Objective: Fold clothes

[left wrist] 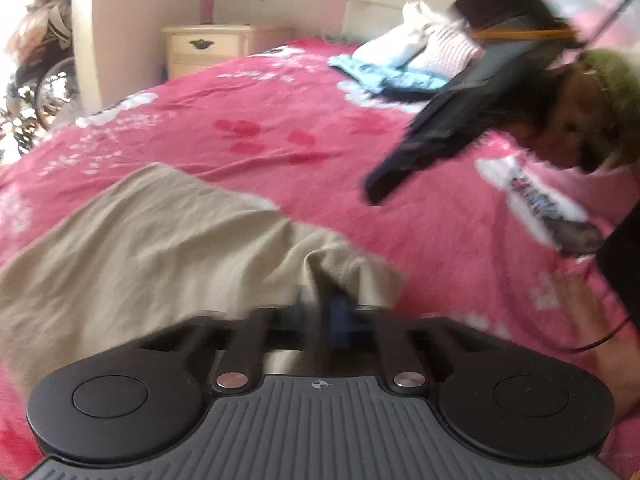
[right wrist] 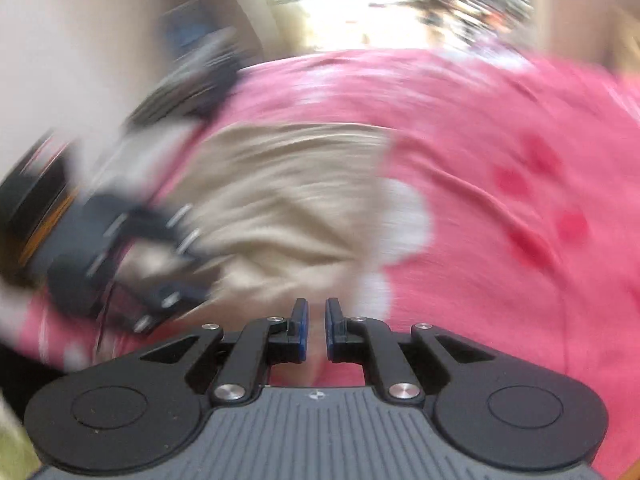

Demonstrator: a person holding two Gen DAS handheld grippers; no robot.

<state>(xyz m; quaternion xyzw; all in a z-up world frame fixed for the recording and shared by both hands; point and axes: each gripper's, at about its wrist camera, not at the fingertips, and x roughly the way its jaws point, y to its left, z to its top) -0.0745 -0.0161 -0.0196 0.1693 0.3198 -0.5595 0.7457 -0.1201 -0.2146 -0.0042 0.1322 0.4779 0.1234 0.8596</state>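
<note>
A beige garment [left wrist: 152, 240] lies spread on the pink bedspread [left wrist: 280, 120]. Its near right corner is bunched up between the fingers of my left gripper [left wrist: 324, 312], which is shut on the cloth. My right gripper [left wrist: 378, 190] hangs blurred in the air over the bed, right of the garment, with no cloth on it. In the right wrist view the right gripper [right wrist: 316, 328] has its blue pads drawn almost together with only a thin slit and nothing in it. The beige garment [right wrist: 288, 192] lies just ahead, with the left tool's dark body [right wrist: 120, 248] at its left edge.
A pile of white and light-blue clothes [left wrist: 400, 64] sits at the bed's far side. A cream nightstand [left wrist: 208, 46] with a purple cup [left wrist: 207, 6] stands by the wall. A person's hand [left wrist: 592, 312] and a thin cable [left wrist: 600, 340] are at the lower right.
</note>
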